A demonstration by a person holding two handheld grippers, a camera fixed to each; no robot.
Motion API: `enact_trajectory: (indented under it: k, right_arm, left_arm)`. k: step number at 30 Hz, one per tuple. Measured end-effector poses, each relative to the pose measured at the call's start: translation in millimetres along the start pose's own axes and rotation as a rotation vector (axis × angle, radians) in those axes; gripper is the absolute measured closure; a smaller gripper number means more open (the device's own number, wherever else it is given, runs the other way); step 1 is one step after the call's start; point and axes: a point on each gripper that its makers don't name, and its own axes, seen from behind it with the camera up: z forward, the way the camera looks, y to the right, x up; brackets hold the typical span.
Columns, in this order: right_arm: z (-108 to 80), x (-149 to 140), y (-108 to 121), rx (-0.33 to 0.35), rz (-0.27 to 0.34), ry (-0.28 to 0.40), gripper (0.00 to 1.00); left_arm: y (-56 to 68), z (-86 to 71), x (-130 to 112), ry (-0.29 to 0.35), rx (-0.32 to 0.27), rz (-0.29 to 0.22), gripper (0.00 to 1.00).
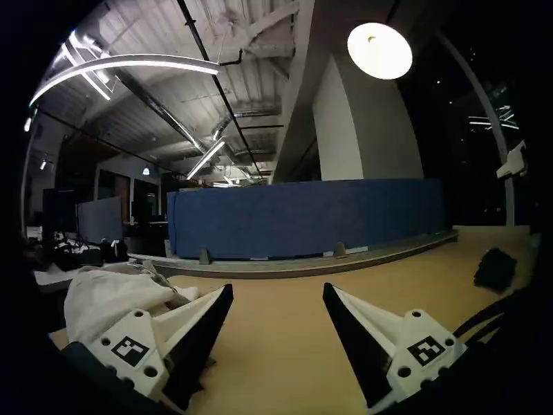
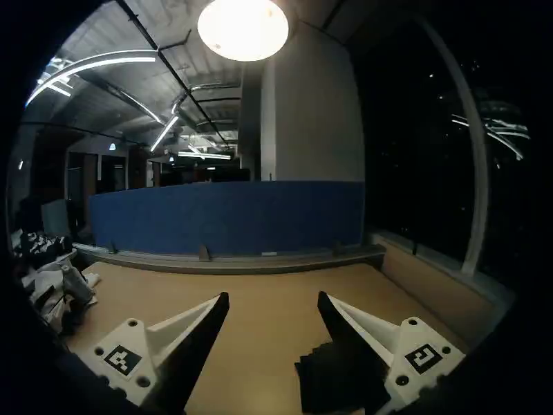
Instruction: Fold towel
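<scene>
1. Jaws of the left gripper (image 1: 277, 286) were seen spread wide, with nothing caught between them. Bare tan wooden tabletop (image 1: 276, 346) was seen through the gap.
2. A crumpled white fabric towel (image 1: 114, 297) was found heaped on the tabletop just behind and left of that gripper's left finger, and was partly hidden by it. Whether finger and towel touched could not be told.
3. A small dark bundle (image 1: 494, 268) was seen on the tabletop well off to the right of the left gripper, beyond its right finger and far apart from the towel.
4. Jaws of the right gripper (image 2: 273, 294) were likewise spread wide, and nothing was gripped.
5. A black folded cloth (image 2: 325, 377) was seen lying flat low between those jaws, close against the inner edge of the right finger. Contact could not be judged, nor whether this was the same dark bundle.
6. A long blue fabric partition (image 2: 228, 218) was seen straight ahead of the right gripper, along the tabletop's far edge, with a round lit ceiling lamp (image 2: 242, 28) above it.
</scene>
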Motion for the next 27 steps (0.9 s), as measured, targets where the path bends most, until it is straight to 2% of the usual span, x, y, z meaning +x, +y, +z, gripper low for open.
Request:
enact_trajectory:
  k: [5,12,18,27]
  right_arm:
    - [5.1,-7,-7,0.012,-0.002,0.005,0.00]
    - [9.3,-3,-10,0.017,-0.010,0.019,0.00]
    - [10.6,-3,-7,0.017,-0.010,0.019,0.00]
    - [12.0,-3,-5,0.016,-0.008,0.021,0.00]
  left_arm:
    - [-0.4,2.1,-15,-0.003,0.002,-0.006,0.03]
    - [-0.7,3.1,-26,-0.006,0.008,0.012,0.03]
    - [-1.7,4.5,-36,-0.022,0.010,-0.023,0.03]
    - [-3.6,7.8,-42,-0.036,0.014,-0.023,0.03]
